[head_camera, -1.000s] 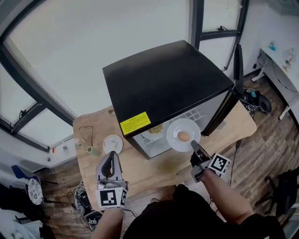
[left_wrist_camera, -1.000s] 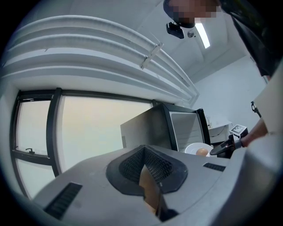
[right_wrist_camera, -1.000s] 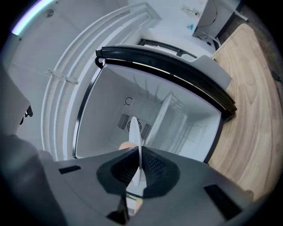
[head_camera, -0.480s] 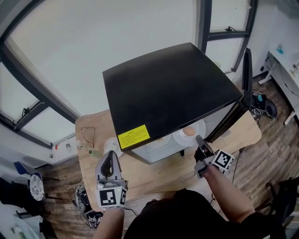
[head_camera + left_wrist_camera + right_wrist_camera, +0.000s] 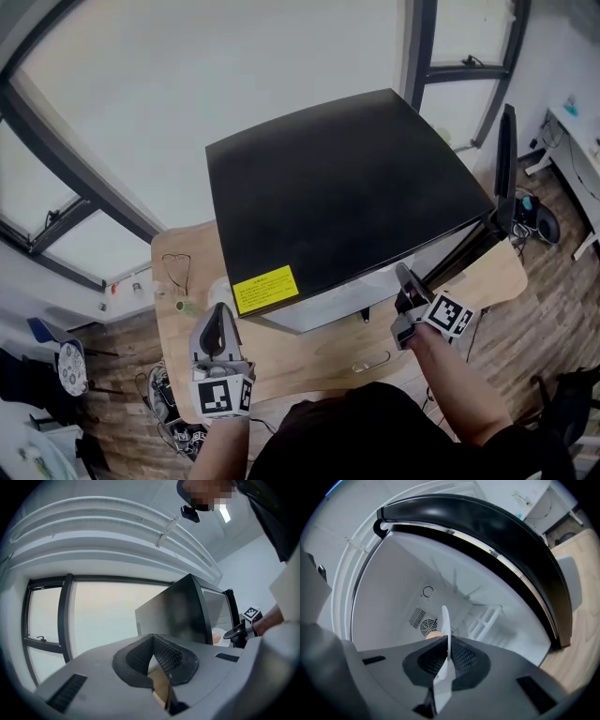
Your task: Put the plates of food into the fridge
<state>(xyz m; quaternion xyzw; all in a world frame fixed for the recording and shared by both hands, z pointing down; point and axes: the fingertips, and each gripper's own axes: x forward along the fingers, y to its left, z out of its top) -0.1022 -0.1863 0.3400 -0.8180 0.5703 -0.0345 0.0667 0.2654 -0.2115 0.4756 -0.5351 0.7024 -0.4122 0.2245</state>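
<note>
Wooden tabletop (image 5: pixel 309 361) carries a small black-topped fridge (image 5: pixel 337 187), its door (image 5: pixel 507 159) swung wide to the right of the right claw (image 5: pixel 404 277). That claw is clamped on the near rim of a white plate (image 5: pixel 446 623), which reaches straight ahead of it into the white cavity. A tan, egg-like lump of food (image 5: pixel 433 635) sits just past the jaws. The left claw (image 5: pixel 220 314) hangs with its tips together on nothing.

Only the rim is pinched, so the plate's weight hangs out ahead of the jaws. A droop or a roll of the wrist could tip it and send the round lump rolling off. Letting go before something bears the plate would probably drop it.

From the head view the fridge's top covers plate and cavity alike. Below the right claw its own body blocks everything, so I cannot tell whether a shelf lies under the plate. A pale sliver (image 5: pixel 217 284) ahead of the left claw, cut off by the fridge's top, may be a second plate.
</note>
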